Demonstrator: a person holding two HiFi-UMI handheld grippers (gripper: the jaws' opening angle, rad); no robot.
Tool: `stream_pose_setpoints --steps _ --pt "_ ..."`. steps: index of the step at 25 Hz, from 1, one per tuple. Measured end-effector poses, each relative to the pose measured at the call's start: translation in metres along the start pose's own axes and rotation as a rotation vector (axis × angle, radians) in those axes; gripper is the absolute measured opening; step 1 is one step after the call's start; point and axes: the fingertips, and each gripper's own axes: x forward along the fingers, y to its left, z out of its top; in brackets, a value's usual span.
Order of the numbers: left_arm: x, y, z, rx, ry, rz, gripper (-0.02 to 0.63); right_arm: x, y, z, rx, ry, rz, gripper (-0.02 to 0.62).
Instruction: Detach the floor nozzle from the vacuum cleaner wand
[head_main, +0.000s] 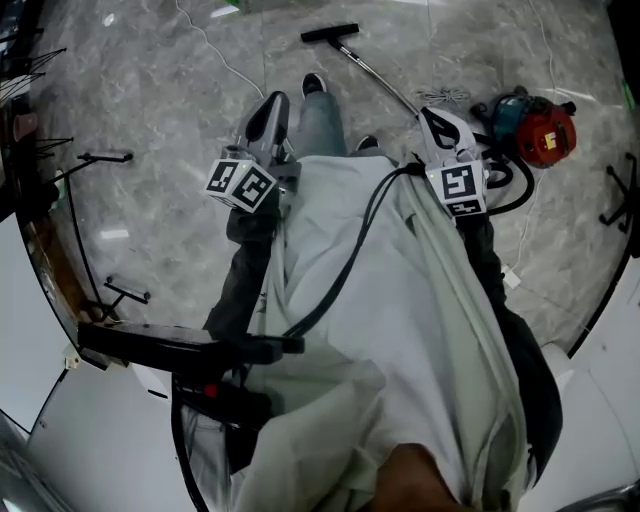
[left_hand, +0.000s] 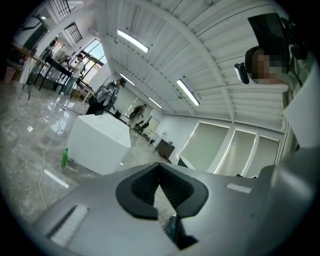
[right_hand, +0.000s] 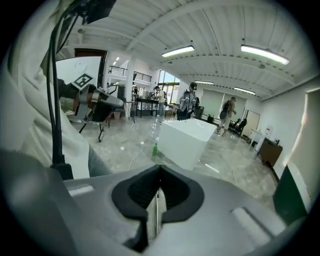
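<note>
The left gripper (head_main: 274, 103) is closed and empty, with the floor nozzle (head_main: 330, 33) on the floor ahead, slightly to its right. The wand (head_main: 380, 76) slants back from the nozzle toward the right gripper (head_main: 434, 117), which is also closed, empty, and nearer.

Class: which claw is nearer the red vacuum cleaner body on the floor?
Right. The right claw hangs just left of the vacuum cleaner body in the head view; the left claw is farther left, beyond the person's leg.

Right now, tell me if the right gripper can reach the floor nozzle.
Probably not yet: the right gripper is shut and the floor nozzle lies beyond the shoe, though nothing blocks it.
</note>
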Motion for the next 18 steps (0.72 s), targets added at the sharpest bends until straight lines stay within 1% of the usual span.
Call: stream_pose_setpoints --steps 1,2,6,8,9,10,11,12,15,18 --pt "0.011 0.004 -0.004 -0.006 0.019 -0.011 -0.012 0.005 -0.003 -0.004 -0.004 0.015 0.007 0.002" --pt "0.021 0.008 -0.009 -0.015 0.043 -0.025 -0.012 0.010 -0.005 -0.008 0.018 0.035 0.017 0.001" --pt "0.070 0.032 -0.024 -0.063 0.165 -0.056 -0.012 0.049 -0.017 -0.023 0.185 0.087 0.070 0.006" --pt "0.096 0.050 -0.031 -0.086 0.227 -0.063 -0.012 0.079 -0.030 -0.034 0.263 0.118 0.069 0.032" --pt "0.109 0.061 -0.035 -0.096 0.261 -0.063 -0.012 0.096 -0.036 -0.044 0.294 0.145 0.064 0.058" --pt "0.123 0.074 -0.040 -0.105 0.295 -0.058 -0.012 0.117 -0.042 -0.056 0.316 0.180 0.061 0.107" --pt "0.136 0.089 -0.045 -0.113 0.328 -0.050 -0.012 0.139 -0.047 -0.072 0.329 0.219 0.062 0.155" --pt "0.150 0.107 -0.052 -0.119 0.356 -0.042 -0.012 0.164 -0.051 -0.090 0.337 0.259 0.067 0.177" --pt "0.184 0.165 -0.088 -0.139 0.441 -0.038 -0.012 0.243 -0.057 -0.159 0.362 0.373 0.082 0.178" --pt "0.214 0.234 -0.142 -0.163 0.512 -0.042 -0.011 0.338 -0.059 -0.249 0.346 0.468 0.079 0.178"
